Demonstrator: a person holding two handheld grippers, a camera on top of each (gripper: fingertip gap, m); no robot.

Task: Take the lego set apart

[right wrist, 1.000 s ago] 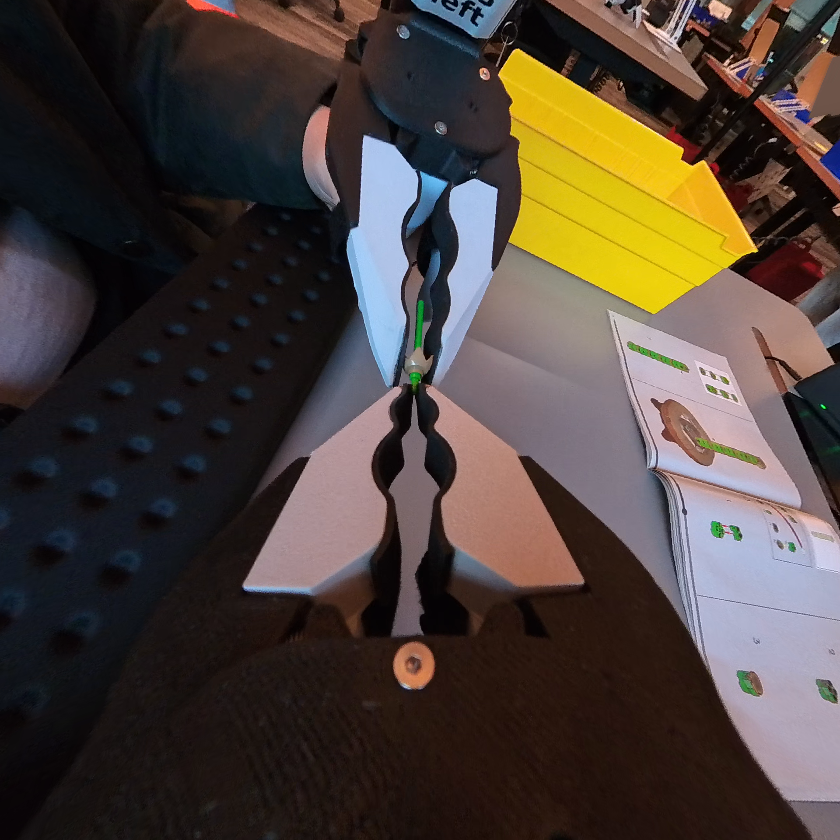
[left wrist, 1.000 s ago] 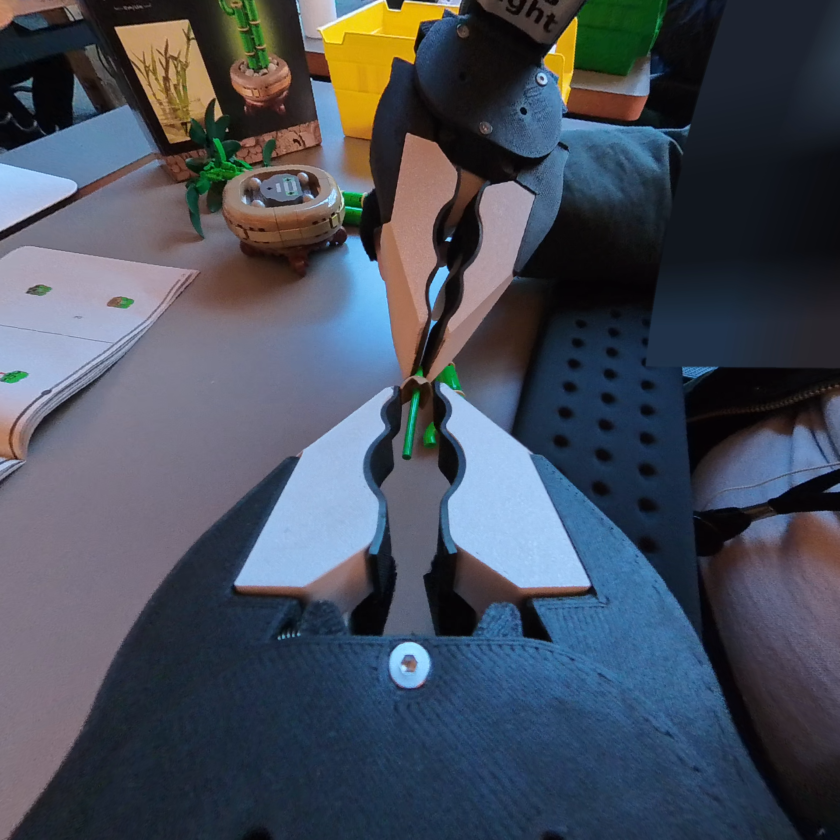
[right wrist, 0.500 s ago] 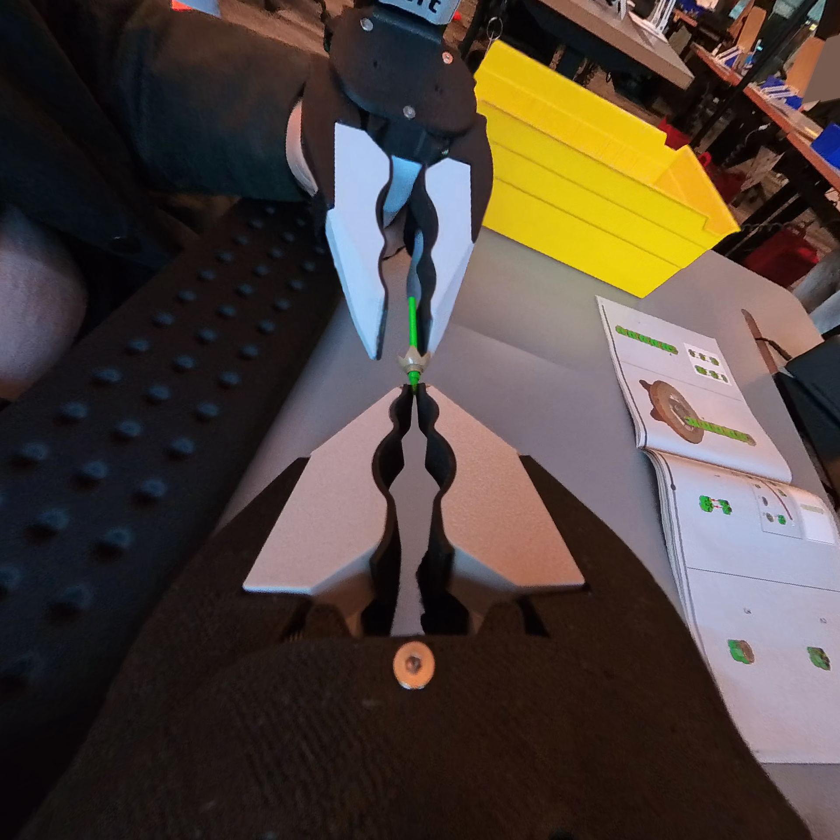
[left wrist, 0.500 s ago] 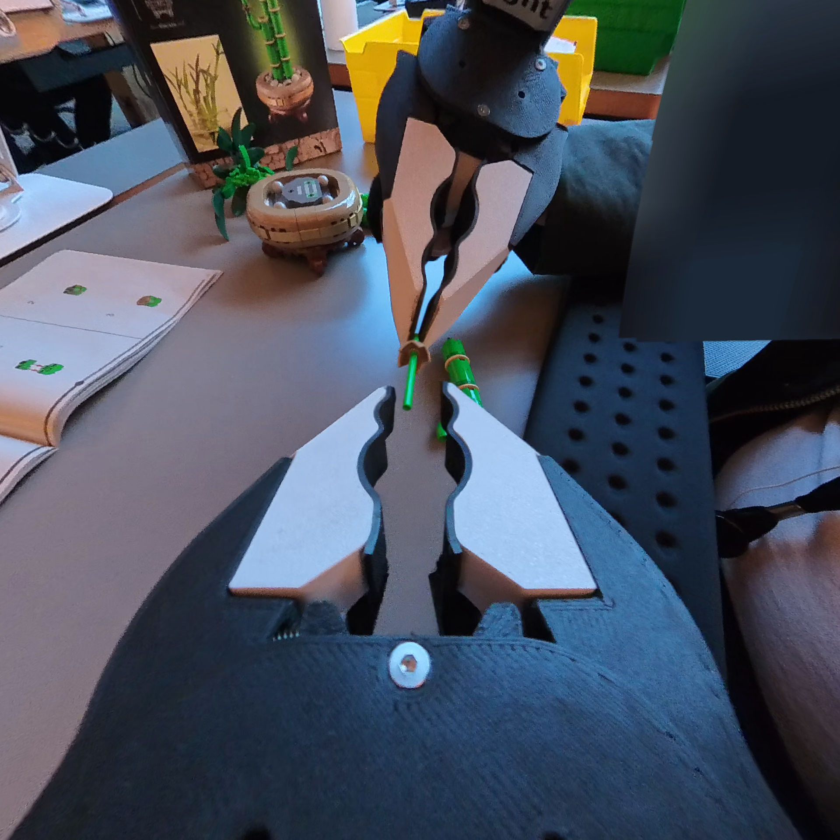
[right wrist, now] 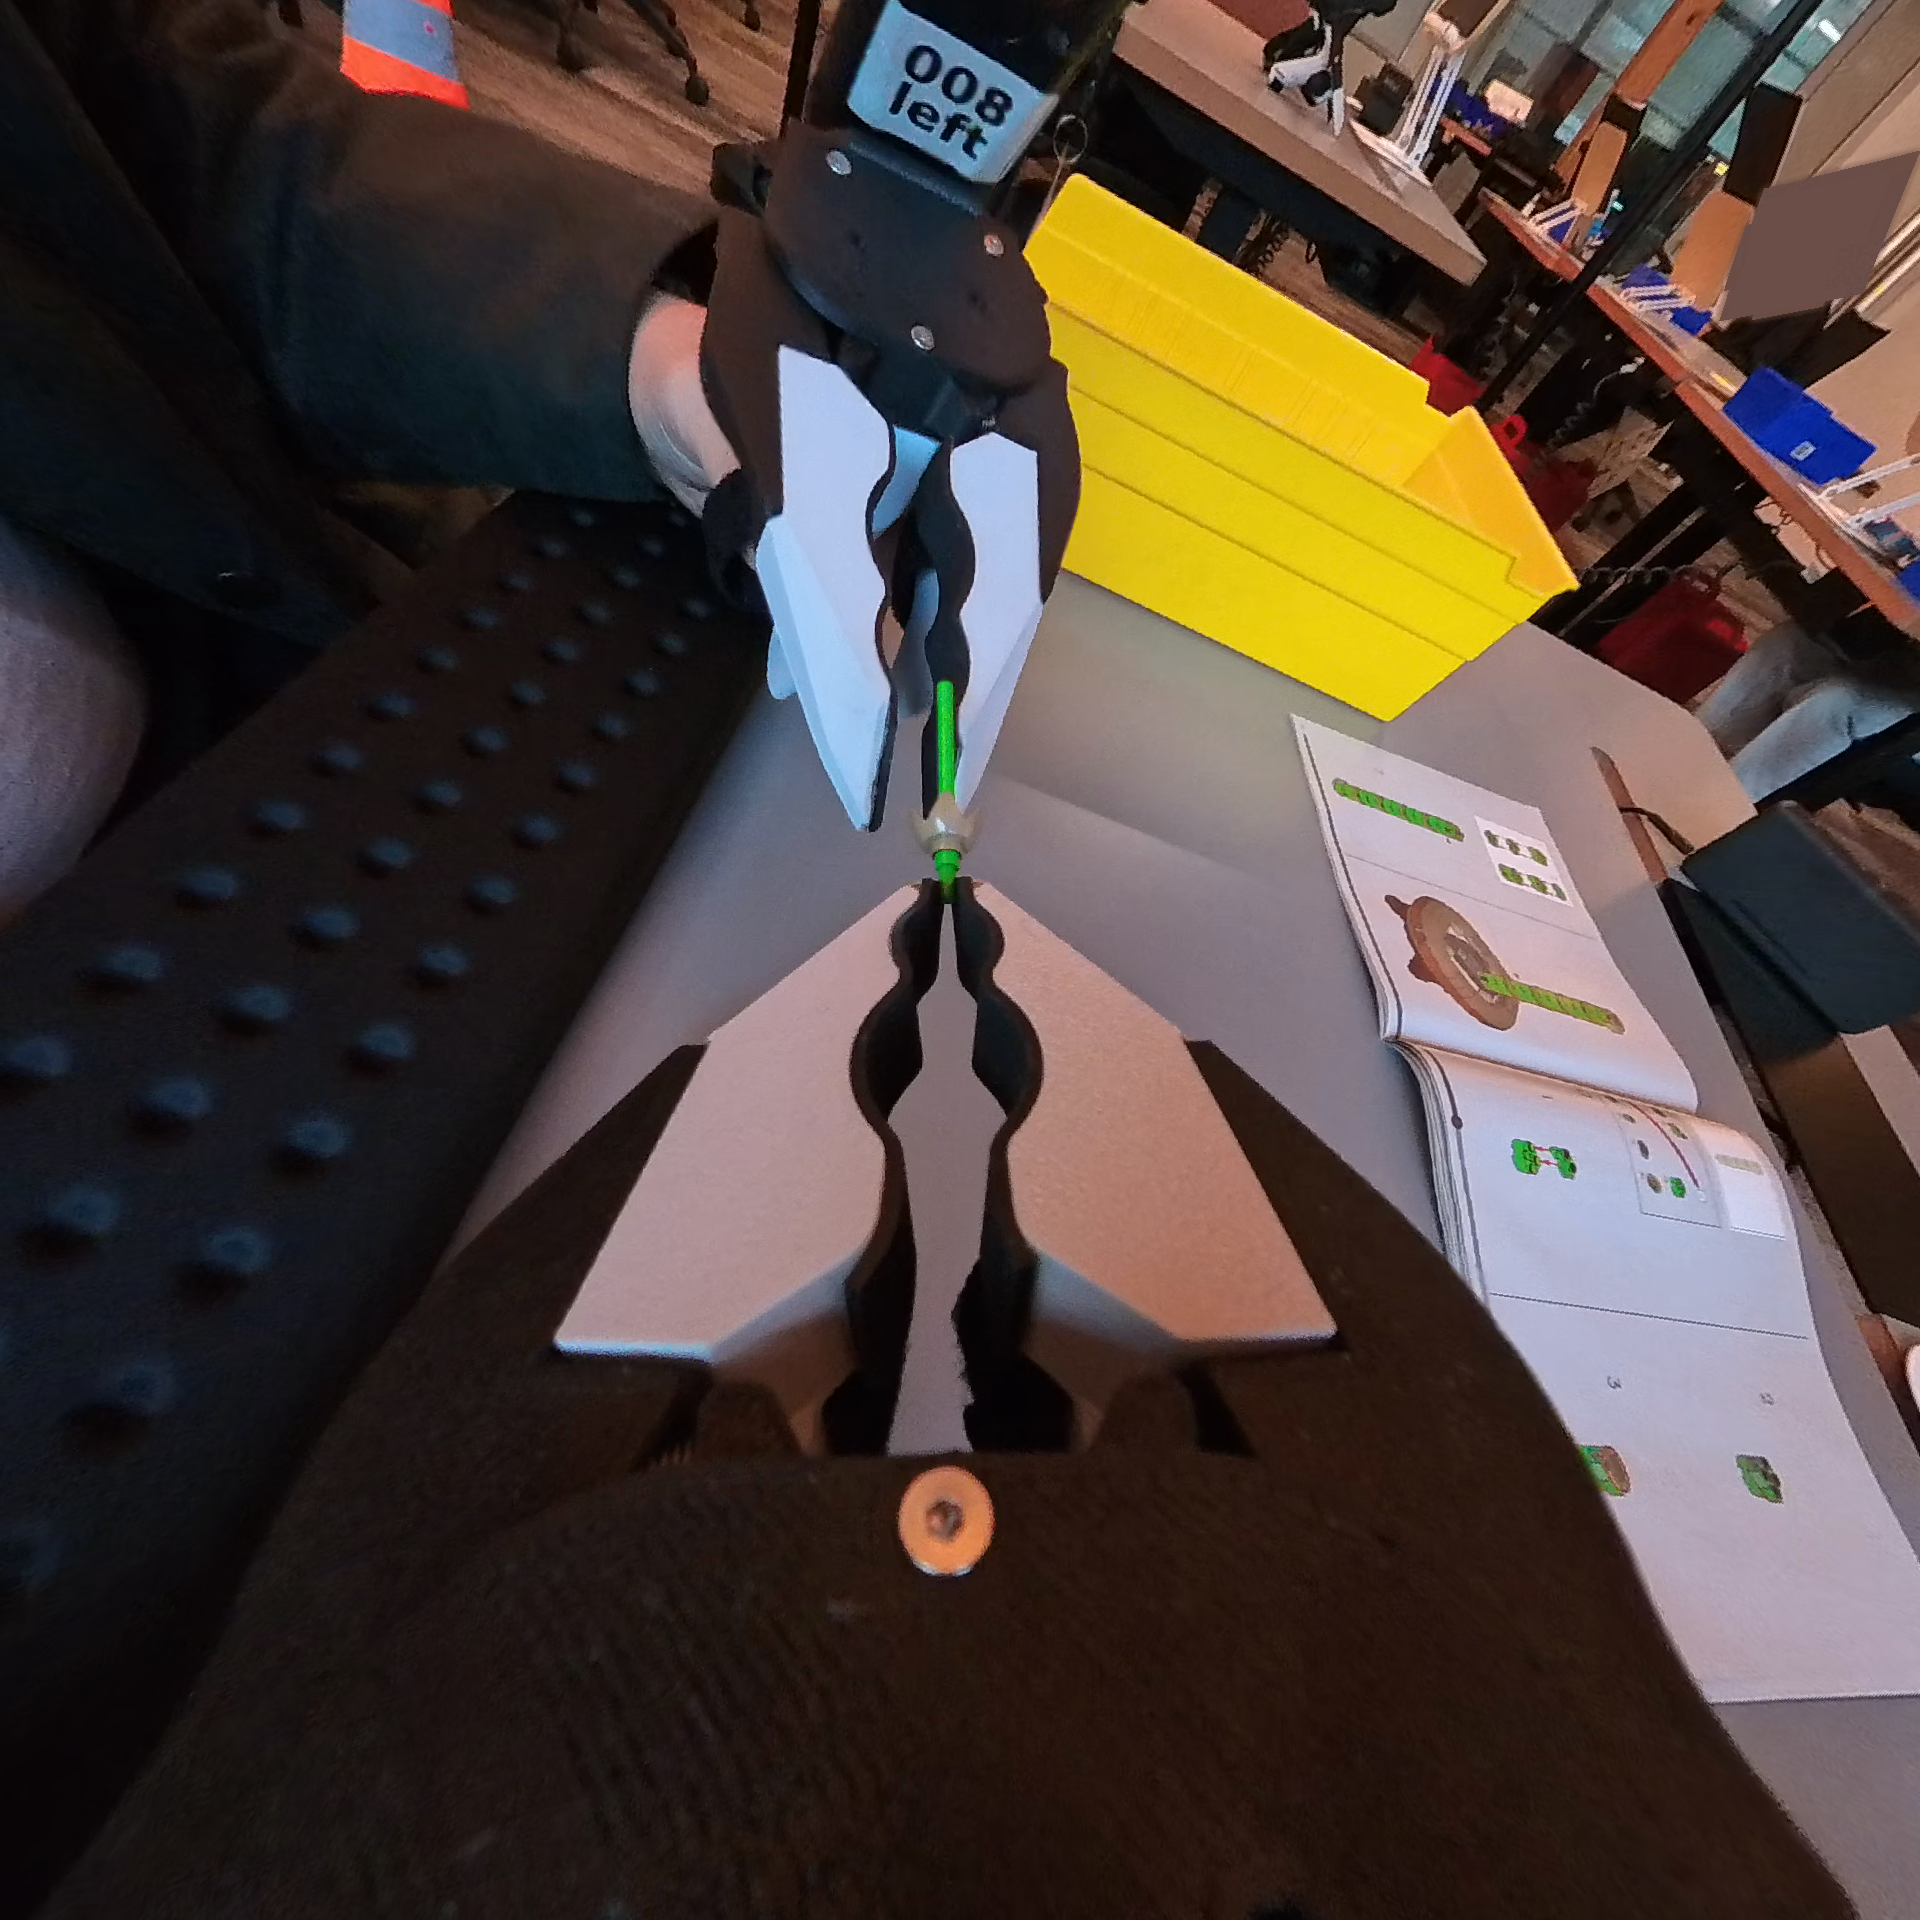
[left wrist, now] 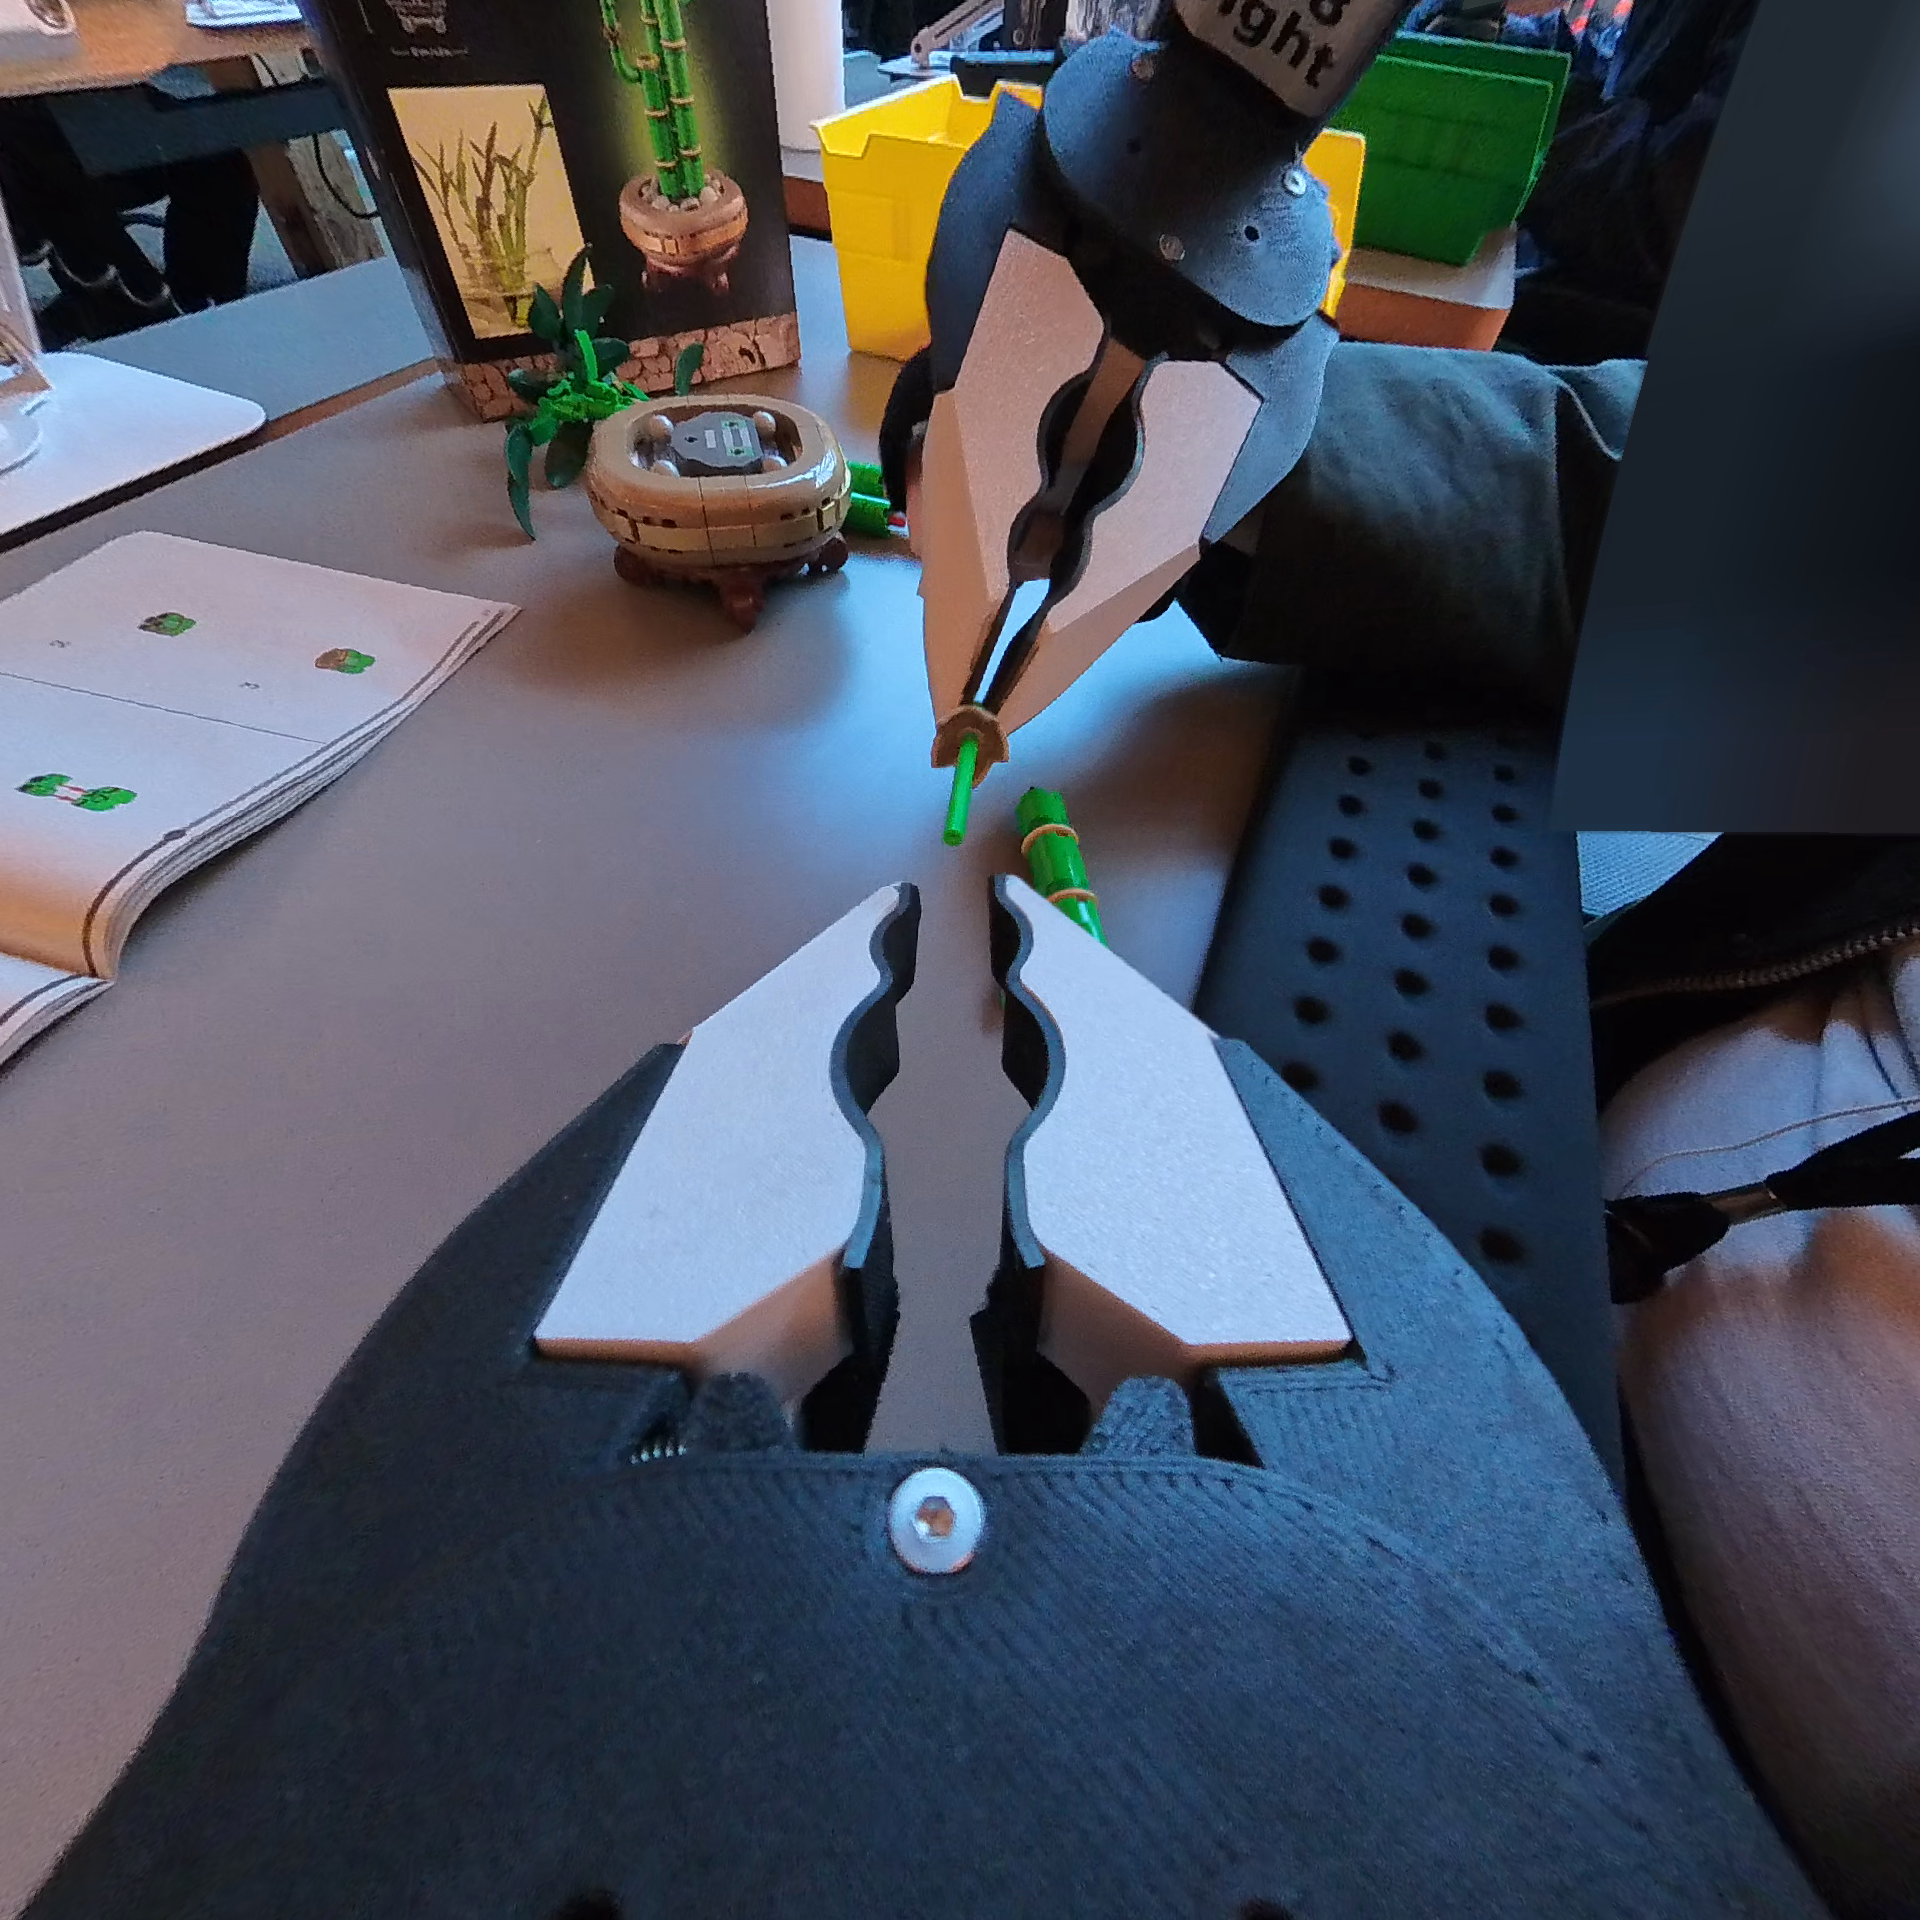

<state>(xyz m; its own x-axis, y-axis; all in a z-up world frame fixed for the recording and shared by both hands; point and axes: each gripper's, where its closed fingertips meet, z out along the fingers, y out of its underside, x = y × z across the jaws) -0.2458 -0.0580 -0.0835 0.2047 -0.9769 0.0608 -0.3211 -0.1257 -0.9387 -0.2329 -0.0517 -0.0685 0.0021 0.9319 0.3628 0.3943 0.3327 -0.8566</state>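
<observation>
Left hand-held gripper now backed off, fingers parted, empty; earlier it was closed in on green rod. Right hand-held gripper clamped on rod's end, tan ring on it. Judgement: stalk section freed, ring next to strip.

Count: one rod, one ring in grip; one green stalk segment on surface just right of left fingertips; one tan pot ahead-left; one leaf sprig; one box; one booklet; one yellow bin.

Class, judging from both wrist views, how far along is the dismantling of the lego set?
Done: a green segmented stalk lies loose on the grey table. In hand: the right gripper pinches a thin green rod with a tan collar; the left gripper is open. Left: the tan round pot is still assembled.
</observation>
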